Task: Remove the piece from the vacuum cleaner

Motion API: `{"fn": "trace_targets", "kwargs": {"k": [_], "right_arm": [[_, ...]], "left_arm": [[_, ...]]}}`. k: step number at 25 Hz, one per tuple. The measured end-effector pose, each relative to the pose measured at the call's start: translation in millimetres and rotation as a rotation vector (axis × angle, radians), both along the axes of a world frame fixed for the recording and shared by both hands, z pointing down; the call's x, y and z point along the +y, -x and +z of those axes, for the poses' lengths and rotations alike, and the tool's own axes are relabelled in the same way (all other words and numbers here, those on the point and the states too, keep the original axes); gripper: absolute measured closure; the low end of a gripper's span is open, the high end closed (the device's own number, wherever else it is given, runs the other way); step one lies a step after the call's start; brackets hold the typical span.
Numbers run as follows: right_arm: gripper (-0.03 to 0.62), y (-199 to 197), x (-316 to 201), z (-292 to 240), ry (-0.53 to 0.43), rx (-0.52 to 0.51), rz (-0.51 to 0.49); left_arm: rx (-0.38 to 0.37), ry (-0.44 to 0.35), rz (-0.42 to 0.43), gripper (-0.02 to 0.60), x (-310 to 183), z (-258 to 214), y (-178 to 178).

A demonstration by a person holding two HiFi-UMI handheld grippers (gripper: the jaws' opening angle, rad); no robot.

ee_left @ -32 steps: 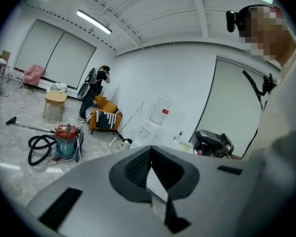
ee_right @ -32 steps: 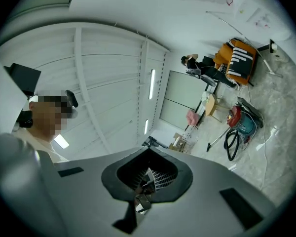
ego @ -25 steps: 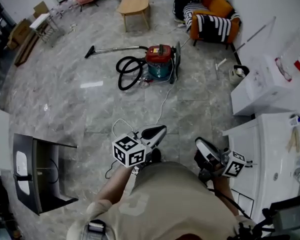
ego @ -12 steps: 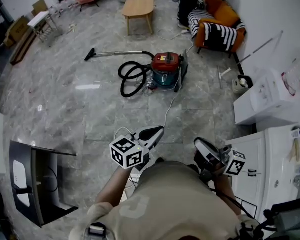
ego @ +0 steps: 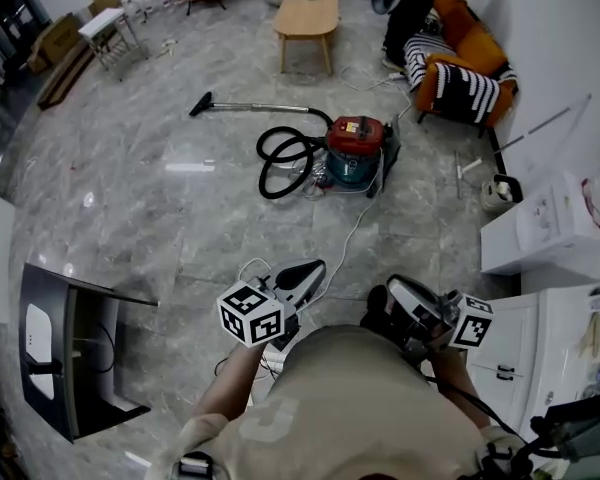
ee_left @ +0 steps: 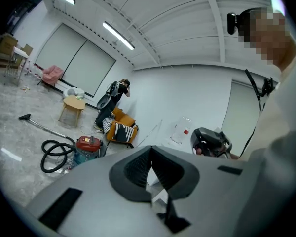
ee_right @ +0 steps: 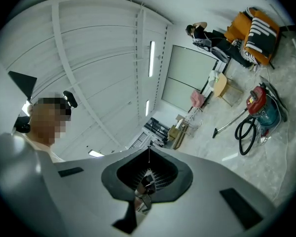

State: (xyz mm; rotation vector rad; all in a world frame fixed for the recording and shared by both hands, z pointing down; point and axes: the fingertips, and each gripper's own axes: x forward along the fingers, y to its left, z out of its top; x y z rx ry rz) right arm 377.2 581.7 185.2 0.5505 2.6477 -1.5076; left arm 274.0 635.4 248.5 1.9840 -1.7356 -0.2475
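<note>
Both grippers are out in front of the person and nowhere near the job. The left gripper has its jaws pressed together with nothing between them. The right gripper is the same, tips meeting and empty.

The vacuum cleaner, a red and teal canister, sits well ahead of both, toward the far right of the floor near the orange sofa. Its black hose loops at its left, and the wand lies stretched away to the left.

Only the head view shows the white cord trailing back toward the person. The left gripper view catches the other gripper at its right. The right gripper view is mostly ceiling, with the vacuum small at its right edge.
</note>
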Motion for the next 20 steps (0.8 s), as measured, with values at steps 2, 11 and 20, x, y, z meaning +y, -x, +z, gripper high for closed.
{"fn": "trace_targets", "kwargs": {"k": [2,11,20], "right_arm": [[0.591,9,-4,1,0.006,-0.001,-0.031],[0.591,39,-63,8,0.079,-0.032,-0.123],[0.591,30,-182,16,0.132,-0.072,-0.052]], "left_arm": [[-0.002,0.008,-0.029,0.578,-1,1,8],[-0.031,0.073,-0.113,0.578,-45,1,25],[-0.112,0.109,-0.037,0.578,-167,-13,9]]}}
